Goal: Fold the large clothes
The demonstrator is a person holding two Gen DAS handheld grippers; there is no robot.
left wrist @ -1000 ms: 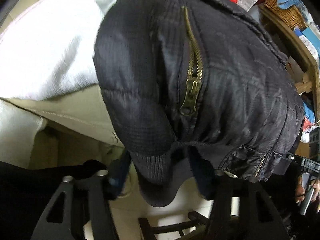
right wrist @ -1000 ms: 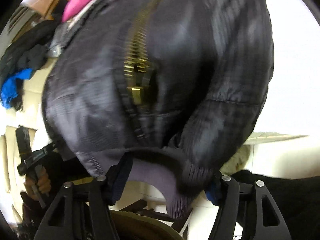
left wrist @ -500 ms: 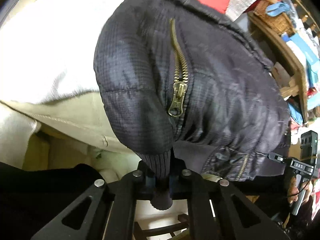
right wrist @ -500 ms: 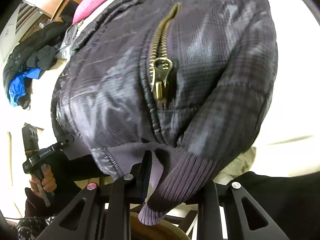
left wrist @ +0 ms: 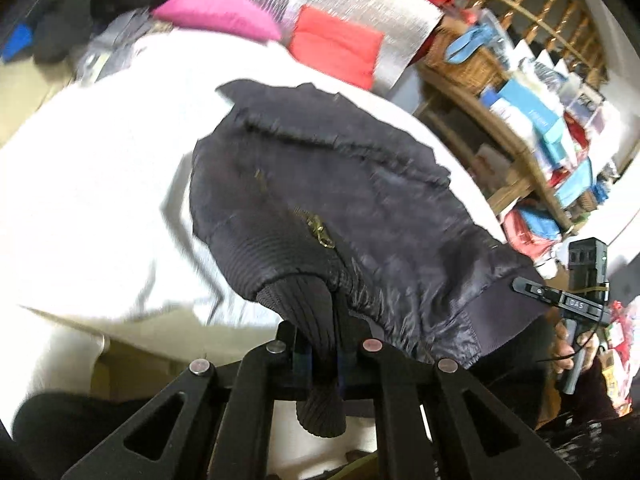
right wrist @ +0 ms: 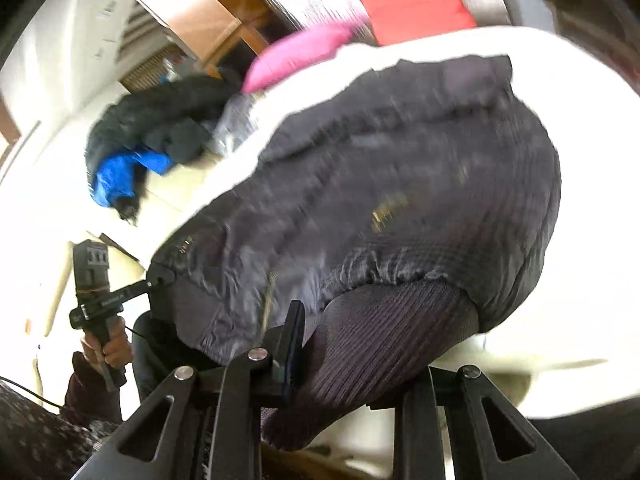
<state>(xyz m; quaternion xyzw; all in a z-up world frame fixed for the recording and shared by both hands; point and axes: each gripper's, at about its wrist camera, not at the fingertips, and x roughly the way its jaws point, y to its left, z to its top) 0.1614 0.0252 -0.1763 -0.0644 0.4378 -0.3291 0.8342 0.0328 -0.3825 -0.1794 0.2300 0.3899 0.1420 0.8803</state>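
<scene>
Cluttered room, wooden shelf [left wrist: 516, 148] behind, white bed [left wrist: 100, 208] underneath. Dark jacket [left wrist: 360, 200] lay spread on bed, ribbed cuffs hanging at near edge. Left tool [left wrist: 320, 354] pressed together on one ribbed cuff [left wrist: 316, 320]; right tool [right wrist: 352, 364] pinched other cuff [right wrist: 384, 340]. Sleeves looked drawn in, body fold judged pending. Bare sheet either side, pink cushion [left wrist: 216, 16] and clothes pile [right wrist: 148, 136] beyond far edge; room to fold forward.

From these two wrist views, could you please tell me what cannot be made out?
- Left view: left gripper tips, buried in the ribbed cuff.
- Right view: zipper detail, motion-blurred.
- Both views: jacket underside and far sleeve ends, hidden by its own bulk.
</scene>
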